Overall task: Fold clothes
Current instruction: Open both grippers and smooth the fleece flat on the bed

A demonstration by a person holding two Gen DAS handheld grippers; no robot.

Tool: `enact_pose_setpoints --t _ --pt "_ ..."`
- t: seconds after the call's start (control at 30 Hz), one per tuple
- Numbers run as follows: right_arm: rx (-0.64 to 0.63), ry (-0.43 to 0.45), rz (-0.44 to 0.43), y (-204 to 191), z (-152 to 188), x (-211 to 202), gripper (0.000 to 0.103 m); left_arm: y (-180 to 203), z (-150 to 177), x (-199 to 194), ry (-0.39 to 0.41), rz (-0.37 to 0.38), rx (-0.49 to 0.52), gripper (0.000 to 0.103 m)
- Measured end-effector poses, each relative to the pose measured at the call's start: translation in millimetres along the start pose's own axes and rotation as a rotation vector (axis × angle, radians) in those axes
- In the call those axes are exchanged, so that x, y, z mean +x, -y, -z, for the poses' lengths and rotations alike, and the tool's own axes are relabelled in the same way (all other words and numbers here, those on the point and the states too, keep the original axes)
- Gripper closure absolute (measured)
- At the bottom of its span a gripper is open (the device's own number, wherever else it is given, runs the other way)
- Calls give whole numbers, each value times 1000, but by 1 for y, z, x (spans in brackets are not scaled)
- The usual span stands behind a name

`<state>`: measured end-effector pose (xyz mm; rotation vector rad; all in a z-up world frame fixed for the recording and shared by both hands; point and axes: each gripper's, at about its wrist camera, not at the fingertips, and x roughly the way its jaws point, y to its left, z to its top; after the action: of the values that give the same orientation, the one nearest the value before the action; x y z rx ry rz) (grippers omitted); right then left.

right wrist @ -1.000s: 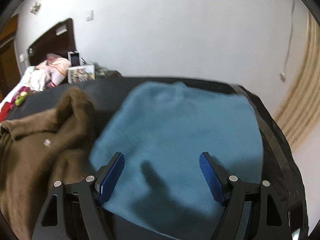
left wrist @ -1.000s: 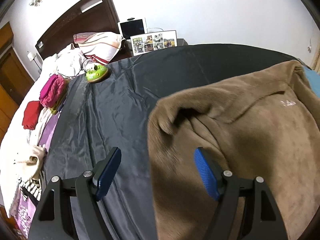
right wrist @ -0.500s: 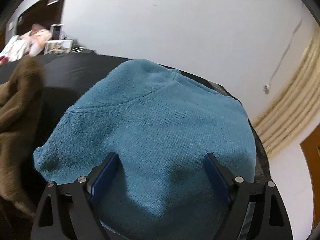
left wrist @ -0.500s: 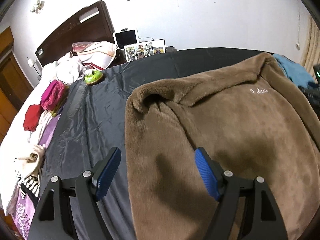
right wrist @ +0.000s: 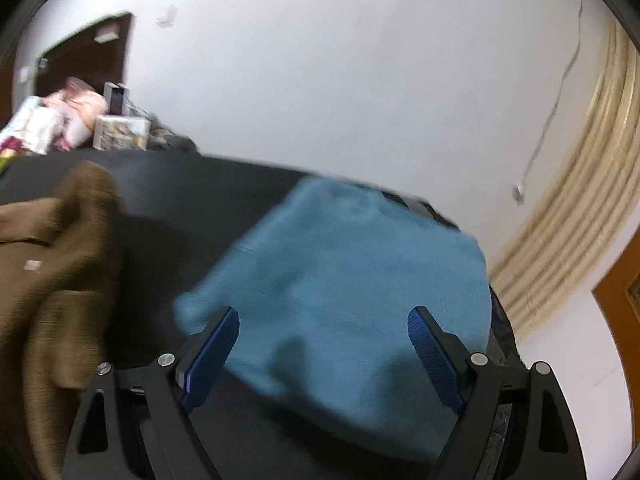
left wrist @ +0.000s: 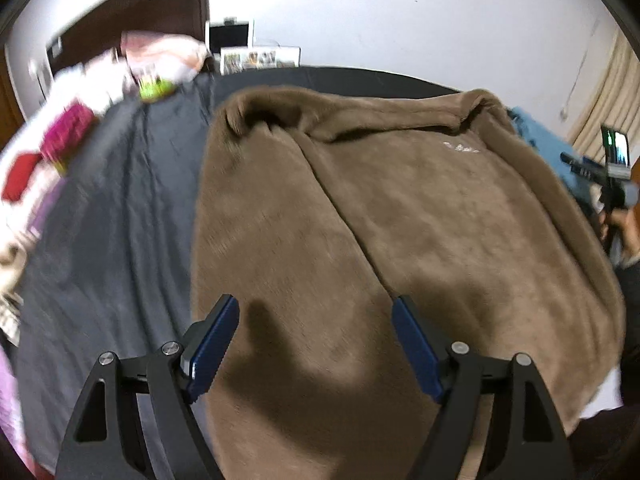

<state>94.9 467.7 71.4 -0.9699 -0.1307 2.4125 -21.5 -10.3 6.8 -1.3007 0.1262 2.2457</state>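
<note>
A brown fleece garment [left wrist: 400, 208] lies spread on the dark sheet [left wrist: 112, 208], its collar bunched at the far end. My left gripper [left wrist: 316, 344] hangs open just above its near part, with nothing between the blue pads. A folded teal sweater [right wrist: 352, 280] lies at the bed's right end. My right gripper [right wrist: 324, 350] stands open above the sweater's near edge, holding nothing. The brown garment [right wrist: 52, 248] shows at the left of the right wrist view. The right gripper [left wrist: 600, 172] and the hand holding it appear at the right edge of the left wrist view.
Pink and red folded clothes [left wrist: 64, 132] and a green object [left wrist: 154, 88] lie along the bed's left side. Pillows [left wrist: 160, 52], a dark headboard [left wrist: 132, 12] and a photo frame [left wrist: 256, 58] stand at the far end. Beige curtains [right wrist: 568, 208] hang at the right.
The left gripper has swung right, from the brown garment's left edge to over its middle. The right gripper dipped close over the teal sweater, then drew back up; its jaws widened a little.
</note>
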Motion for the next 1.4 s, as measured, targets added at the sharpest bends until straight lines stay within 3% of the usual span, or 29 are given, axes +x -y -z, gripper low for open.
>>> enact_pose_setpoints --t 0.1,0.27,0.47,0.63,0.77,0.9,1.0,1.1,1.23,1.27,1.3,1.37,1.4 --pt "-31 68 -72 -21 -5 -36 15 -6 6 7 -20 49 -55 21" --pt "-160 131 -131 -72 0 -80 15 5 12 15 -32 53 -37 15" --pt "-276 112 -235 -129 22 -101 15 7 11 20 -44 61 -29 12" --pt "-342 65 -350 -170 47 -108 15 -2 11 26 -56 -12 -51 12" --pt "-395 38 -426 -192 65 -113 15 -14 6 16 -31 -82 -16 29" --pt "-442 31 -386 -200 75 -113 15 -39 0 12 -34 -151 3 46" --pt "-424 -12 -362 -191 76 -100 15 -55 -6 6 -30 -185 13 52" --pt "-411 -49 -320 -183 75 -86 15 -66 -16 -6 5 -285 64 53" --pt "-417 -78 -262 -176 74 -66 15 -86 -36 -14 49 -495 128 53" --pt "-418 -81 -248 -175 74 -62 15 -91 -40 -15 58 -553 135 53" --pt "-415 -86 -246 -173 74 -60 15 -97 -44 -14 67 -611 138 61" --pt "-407 -94 -247 -170 73 -56 15 -115 -50 -13 79 -737 126 63" --pt "-402 -96 -248 -169 73 -55 15 -124 -52 -13 80 -753 106 63"
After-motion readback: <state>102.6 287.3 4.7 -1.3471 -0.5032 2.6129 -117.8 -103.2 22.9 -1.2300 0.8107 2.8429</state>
